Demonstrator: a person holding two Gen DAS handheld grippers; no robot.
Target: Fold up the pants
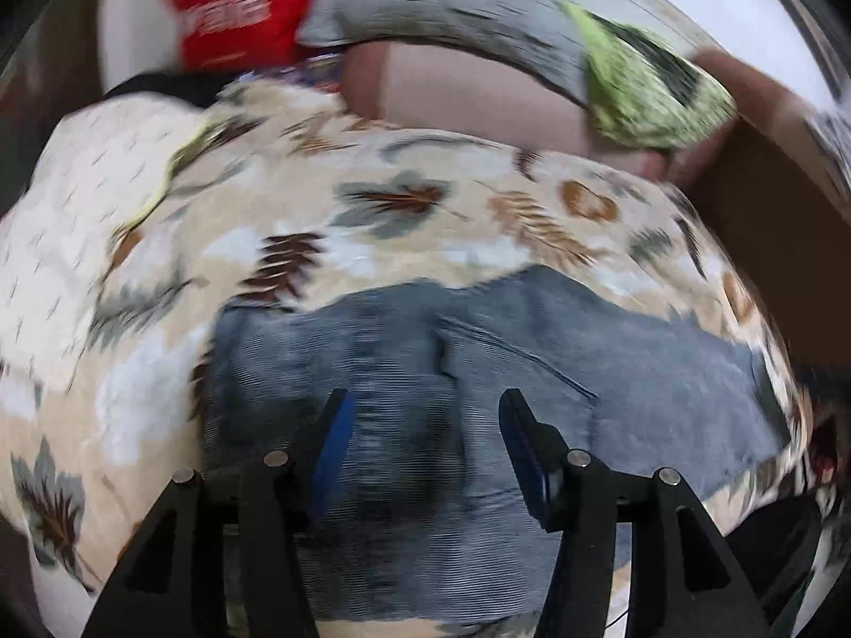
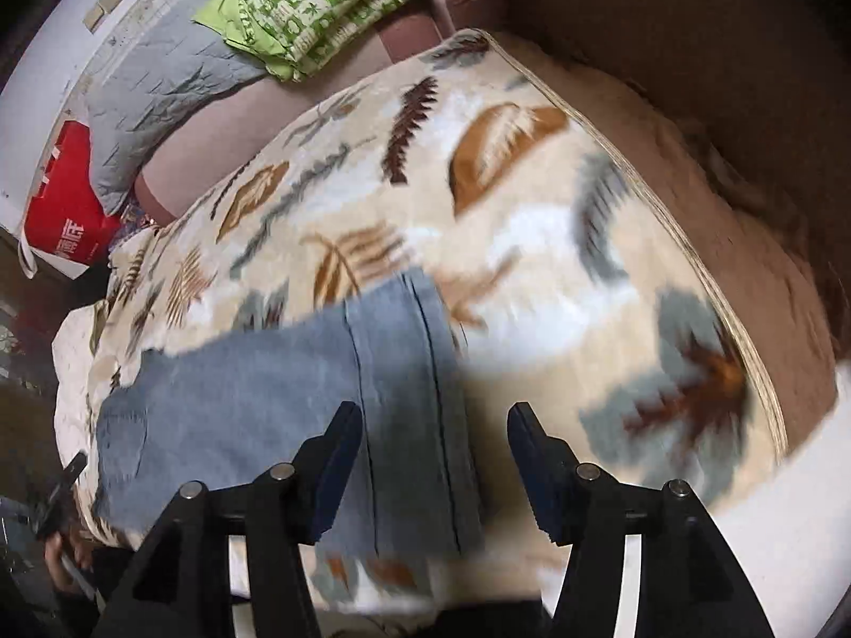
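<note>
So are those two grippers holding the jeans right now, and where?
Nothing is held. The left gripper and right gripper are both open above the jeans.

A home bedroom: leaf-print blanket (image 2: pixel 478 186) over a bed, grey pillow (image 2: pixel 154 95) (laundry heaped nearby)

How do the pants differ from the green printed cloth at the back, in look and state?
The pants are plain blue-grey denim; the green cloth is bright green with a white print. The pants lie spread fairly flat on the leaf-patterned blanket; the green cloth sits bunched in a heap at the back. The pants lie right below both open grippers; the green cloth is far from them. Neither is gripped.
</note>
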